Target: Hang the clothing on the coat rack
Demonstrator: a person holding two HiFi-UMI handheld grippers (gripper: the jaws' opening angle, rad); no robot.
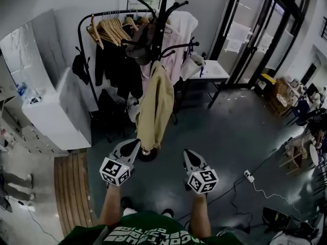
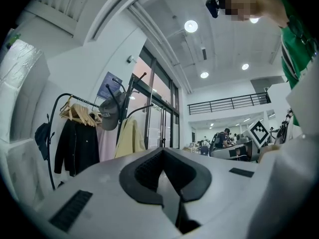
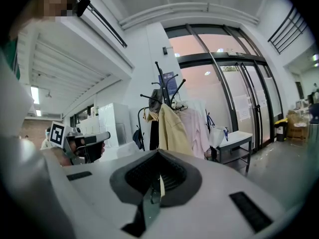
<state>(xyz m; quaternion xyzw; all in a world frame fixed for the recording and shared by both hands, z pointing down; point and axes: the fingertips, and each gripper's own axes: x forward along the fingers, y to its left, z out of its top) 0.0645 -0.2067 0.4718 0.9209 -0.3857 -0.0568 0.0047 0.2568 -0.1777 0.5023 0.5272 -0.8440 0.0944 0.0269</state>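
Grey concrete floor [image 1: 219, 137] lay under a black coat rack [image 1: 164, 9] bearing a tan jacket [image 1: 153, 106]; left hand-held gripper [image 1: 134, 143] and right hand-held gripper [image 1: 187, 153] were closed, empty.

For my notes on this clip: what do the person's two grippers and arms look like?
The left gripper and right gripper both have pale grey, wedge-shaped bodies, with black ribbed pads lining the jaws. Each carries a white cube printed with black square markers. No cables show. The forearms are bare, and the person wears a green shirt with white lettering.
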